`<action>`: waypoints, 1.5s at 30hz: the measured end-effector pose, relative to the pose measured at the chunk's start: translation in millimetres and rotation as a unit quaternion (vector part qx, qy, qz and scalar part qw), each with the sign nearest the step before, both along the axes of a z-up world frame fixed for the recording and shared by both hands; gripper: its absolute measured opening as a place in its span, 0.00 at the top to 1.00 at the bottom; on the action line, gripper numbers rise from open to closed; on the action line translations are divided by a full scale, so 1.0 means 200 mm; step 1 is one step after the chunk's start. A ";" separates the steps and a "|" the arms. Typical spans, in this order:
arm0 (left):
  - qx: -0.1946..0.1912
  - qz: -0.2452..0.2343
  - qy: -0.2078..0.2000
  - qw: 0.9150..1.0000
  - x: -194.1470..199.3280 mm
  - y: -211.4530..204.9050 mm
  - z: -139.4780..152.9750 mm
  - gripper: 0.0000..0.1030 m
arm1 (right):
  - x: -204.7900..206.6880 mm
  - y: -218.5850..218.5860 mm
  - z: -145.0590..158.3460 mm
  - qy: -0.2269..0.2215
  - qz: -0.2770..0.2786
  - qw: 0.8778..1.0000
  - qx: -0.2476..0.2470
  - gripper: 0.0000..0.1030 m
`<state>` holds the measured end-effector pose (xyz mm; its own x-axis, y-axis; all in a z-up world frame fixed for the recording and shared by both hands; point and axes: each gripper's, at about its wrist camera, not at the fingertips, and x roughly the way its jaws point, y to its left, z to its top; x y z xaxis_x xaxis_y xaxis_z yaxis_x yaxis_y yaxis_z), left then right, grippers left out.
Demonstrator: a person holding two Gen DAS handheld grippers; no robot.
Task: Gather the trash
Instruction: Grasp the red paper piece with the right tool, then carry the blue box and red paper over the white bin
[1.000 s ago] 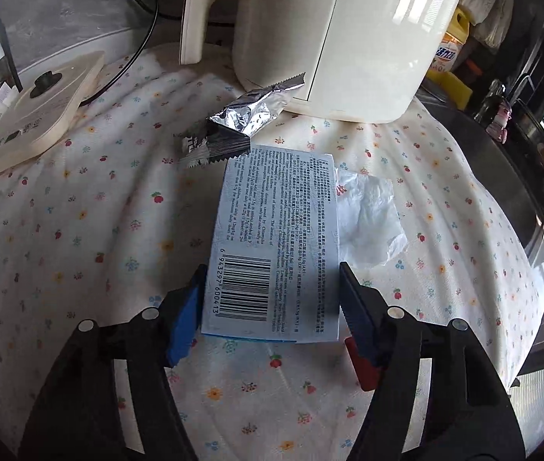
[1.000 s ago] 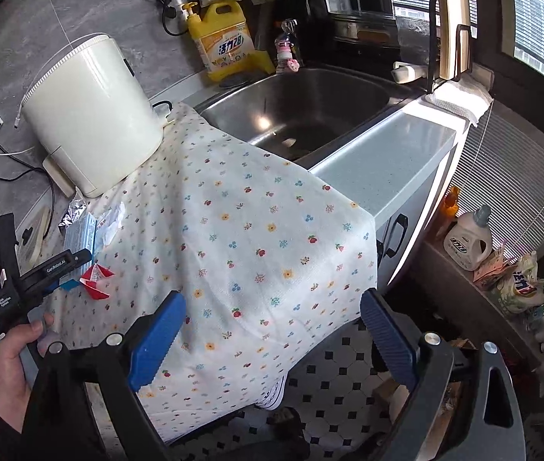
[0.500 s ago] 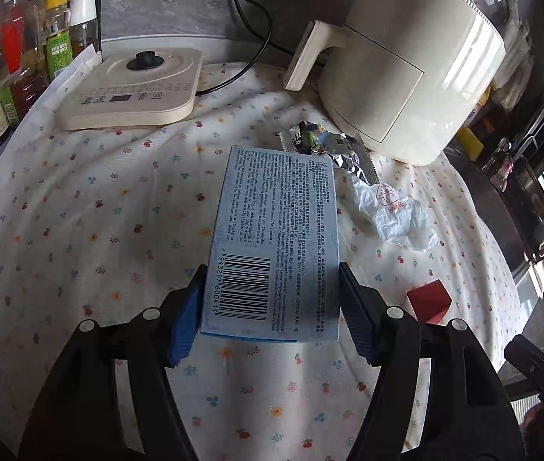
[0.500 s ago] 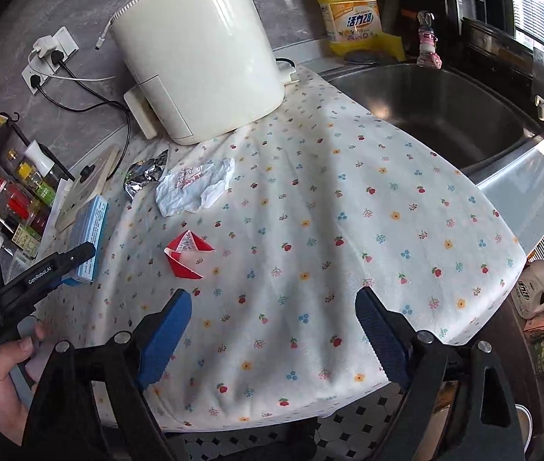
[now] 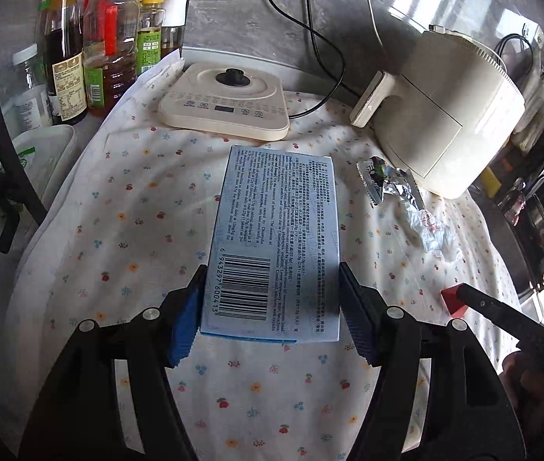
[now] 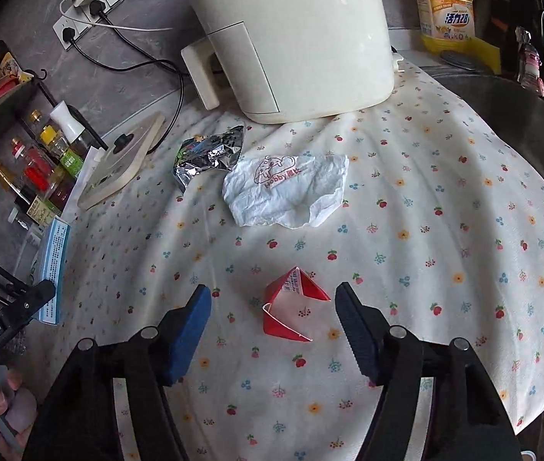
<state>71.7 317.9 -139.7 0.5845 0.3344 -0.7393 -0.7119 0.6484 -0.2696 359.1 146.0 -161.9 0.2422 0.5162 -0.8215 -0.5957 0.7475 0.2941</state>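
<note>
My left gripper is shut on a flat blue box with a barcode and holds it above the flowered cloth; the box also shows in the right wrist view. My right gripper is open and hangs just in front of a folded red paper piece, which lies between its fingers' line. A crumpled white wrapper and a silver foil wrapper lie farther back on the cloth, also in the left wrist view, wrapper and foil.
A cream air fryer stands at the back. A flat cream appliance base and several sauce bottles stand at the left. A sink lies to the right beyond the cloth, with a yellow detergent bottle behind.
My left gripper has lifted the blue box and pulled back to the left. My right gripper has moved in over the cloth toward the red paper piece.
</note>
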 end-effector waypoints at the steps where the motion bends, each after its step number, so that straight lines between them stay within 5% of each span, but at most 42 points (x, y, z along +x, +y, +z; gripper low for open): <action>1: -0.002 0.003 0.000 1.000 -0.02 0.00 0.00 0.36 | 0.00 0.02 -0.02 0.005 0.005 1.000 -0.006 0.59; 3: -0.002 0.009 0.001 1.000 -0.07 0.00 -0.01 0.36 | 0.00 0.04 -0.04 0.010 0.015 1.000 -0.023 0.90; 19: -0.001 0.005 -0.025 1.000 -0.17 -0.27 0.06 0.36 | -0.18 -0.27 0.10 -0.011 0.028 1.000 -0.005 0.91; 29: -0.013 -0.074 -0.032 0.997 0.05 -0.63 0.05 0.36 | -0.22 -0.75 0.24 -0.026 -0.020 0.999 0.009 0.91; 36: -0.020 -0.161 -0.024 0.986 0.31 -0.93 0.03 0.36 | -0.22 -1.18 0.27 -0.023 -0.089 0.996 0.010 0.91; 45: -0.026 -0.269 -0.011 0.963 0.59 -1.33 -0.01 0.36 | -0.27 -1.68 0.25 -0.018 -0.179 0.984 0.004 0.91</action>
